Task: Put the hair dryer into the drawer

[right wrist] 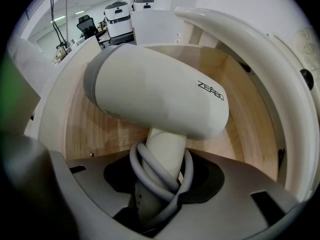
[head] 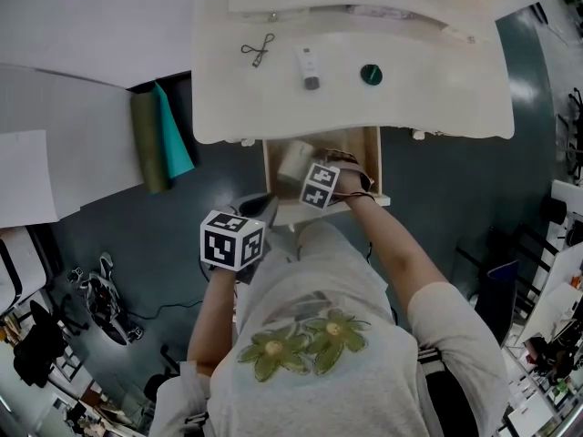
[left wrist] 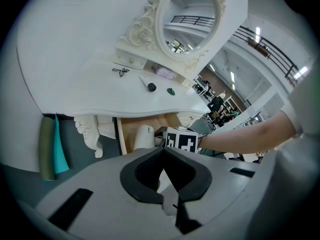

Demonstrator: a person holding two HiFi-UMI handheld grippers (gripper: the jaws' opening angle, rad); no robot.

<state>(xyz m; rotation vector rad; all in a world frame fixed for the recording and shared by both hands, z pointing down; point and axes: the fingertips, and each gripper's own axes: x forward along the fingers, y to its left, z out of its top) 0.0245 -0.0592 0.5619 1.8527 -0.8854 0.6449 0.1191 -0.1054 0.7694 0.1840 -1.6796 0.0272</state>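
Closest to the lens in the right gripper view is the right gripper (right wrist: pixel 160 196) itself. Its jaws are closed on the handle of the hair dryer (right wrist: pixel 160 94), and a grey cord (right wrist: pixel 150 171) is wound around that handle just where the jaws hold it. The handle points back toward the gripper. The cream body sits across the top of it, with its long axis running from the upper left of the frame to the right.

Behind the body are the wooden floor and walls of the open drawer (right wrist: pixel 250 109), so the dryer is already inside the drawer's outline. I cannot tell whether it touches the floor or hangs just above it.

In the head view the drawer (head: pixel 373 157) is pulled out under the front edge of the white dressing table (head: pixel 410 98), in the middle of the frame. The right gripper reaches into it from below.

The left gripper (head: pixel 232 239) is lower and more to the left, outside the drawer and near the person's body. In its own view its jaws meet at the tips with nothing between them.

In my judgement the task is almost finished. The right gripper needs only to lower the dryer and let go. The body lies crosswise, so it should clear the side walls.
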